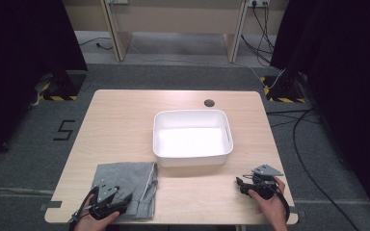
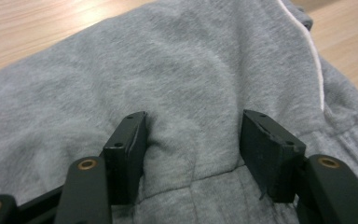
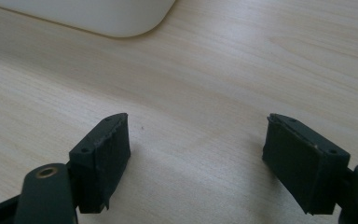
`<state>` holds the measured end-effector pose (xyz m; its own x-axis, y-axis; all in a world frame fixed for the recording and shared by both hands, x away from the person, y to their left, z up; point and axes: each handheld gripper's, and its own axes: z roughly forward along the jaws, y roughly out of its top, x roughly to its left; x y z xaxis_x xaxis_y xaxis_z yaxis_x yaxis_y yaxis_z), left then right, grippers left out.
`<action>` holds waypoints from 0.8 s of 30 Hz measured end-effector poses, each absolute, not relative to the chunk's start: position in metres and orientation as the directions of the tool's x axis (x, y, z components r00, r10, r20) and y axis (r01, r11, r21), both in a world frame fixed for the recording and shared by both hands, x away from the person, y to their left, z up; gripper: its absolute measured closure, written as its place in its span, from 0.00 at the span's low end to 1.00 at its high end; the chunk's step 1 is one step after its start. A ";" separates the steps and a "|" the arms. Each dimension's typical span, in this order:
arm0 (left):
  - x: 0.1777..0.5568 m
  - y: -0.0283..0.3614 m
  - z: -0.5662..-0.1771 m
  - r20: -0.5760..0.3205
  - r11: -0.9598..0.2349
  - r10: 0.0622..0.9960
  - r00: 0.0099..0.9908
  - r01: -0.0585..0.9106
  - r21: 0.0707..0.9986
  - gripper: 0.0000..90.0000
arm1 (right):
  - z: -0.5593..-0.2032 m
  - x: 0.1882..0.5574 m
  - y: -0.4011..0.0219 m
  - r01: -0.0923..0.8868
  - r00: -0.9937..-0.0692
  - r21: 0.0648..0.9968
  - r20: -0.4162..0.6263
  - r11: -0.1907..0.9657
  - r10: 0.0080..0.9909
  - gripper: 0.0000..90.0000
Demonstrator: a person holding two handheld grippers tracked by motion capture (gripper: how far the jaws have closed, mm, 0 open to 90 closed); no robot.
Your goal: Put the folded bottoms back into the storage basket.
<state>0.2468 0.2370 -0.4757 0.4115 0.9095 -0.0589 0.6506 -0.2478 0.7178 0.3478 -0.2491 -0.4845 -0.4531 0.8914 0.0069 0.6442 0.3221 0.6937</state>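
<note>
While the left gripper (image 1: 119, 204) sits pressed down on the near edge of the folded grey garment (image 1: 127, 185), its jaws stand partly apart with a ridge of the fleece bunched up between them; whether the pads truly pinch that ridge or merely flank it, I cannot tell from where I stand. The garment (image 2: 177, 79) lies at the near left corner of the table (image 1: 125, 115), folded flat, a thin white trim running along its right edge. My guess is that the grasp on the cloth is the step under way, and that the white tub (image 1: 192, 161) just beyond and to the right is where it is headed. The next move would call for the jaws to close firmly on enough layers that the fold lifts whole, not just the top ply.

Further right, the right gripper (image 1: 241, 185) hovers low over bare wood near the tub's corner, jaws spread wide with nothing between them.

The tabletop is pale wood with a dark cable hole near the far edge. Grey carpet surrounds it, black curtains hang on both sides, and cables trail across the floor at right.
</note>
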 end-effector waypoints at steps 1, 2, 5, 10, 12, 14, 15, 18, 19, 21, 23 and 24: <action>0.246 0.234 -0.475 -0.063 -0.253 0.905 0.421 0.650 0.716 0.46 | -0.485 0.348 -0.249 0.644 -0.454 0.694 0.005 0.324 0.891 0.26; 0.245 0.229 -0.475 -0.063 -0.264 0.898 0.435 0.648 0.715 0.46 | -0.485 0.348 -0.248 0.643 -0.458 0.694 0.007 0.326 0.889 0.26; 0.245 0.218 -0.475 -0.056 -0.283 0.888 0.457 0.637 0.717 0.45 | -0.485 0.348 -0.248 0.642 -0.460 0.694 0.008 0.326 0.888 0.26; 0.248 0.198 -0.474 -0.065 -0.307 0.867 0.494 0.632 0.712 0.44 | -0.485 0.348 -0.248 0.642 -0.460 0.693 0.008 0.327 0.888 0.26; 0.251 0.190 -0.475 -0.075 -0.302 0.864 0.498 0.632 0.714 0.43 | -0.484 0.348 -0.247 0.643 -0.460 0.693 0.008 0.326 0.888 0.26; 0.253 0.186 -0.475 -0.073 -0.302 0.865 0.496 0.632 0.713 0.42 | -0.485 0.348 -0.247 0.642 -0.459 0.694 0.007 0.327 0.888 0.26; 0.256 0.181 -0.475 -0.071 -0.304 0.869 0.491 0.640 0.705 0.41 | -0.484 0.348 -0.247 0.643 -0.459 0.693 0.008 0.326 0.888 0.26; 0.260 0.174 -0.475 -0.057 -0.318 0.870 0.490 0.645 0.695 0.40 | -0.484 0.348 -0.247 0.643 -0.460 0.693 0.008 0.326 0.888 0.26; 0.261 0.171 -0.474 -0.052 -0.326 0.868 0.495 0.644 0.692 0.40 | -0.484 0.348 -0.247 0.642 -0.460 0.693 0.006 0.328 0.888 0.26; 0.263 0.162 -0.474 -0.054 -0.330 0.864 0.501 0.643 0.691 0.40 | -0.485 0.348 -0.247 0.642 -0.462 0.693 0.009 0.327 0.887 0.26; 0.264 0.154 -0.474 -0.052 -0.338 0.860 0.508 0.644 0.687 0.40 | -0.485 0.348 -0.247 0.642 -0.462 0.693 0.008 0.328 0.887 0.25; 0.264 0.150 -0.473 -0.054 -0.341 0.858 0.510 0.645 0.684 0.40 | -0.485 0.348 -0.247 0.642 -0.463 0.693 0.008 0.329 0.886 0.25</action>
<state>0.2645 0.1500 -0.4731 0.5104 0.8582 -0.0536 0.6453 -0.3411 0.6836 0.3482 -0.2473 -0.4846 -0.4627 0.8865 0.0075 0.6418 0.3291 0.6927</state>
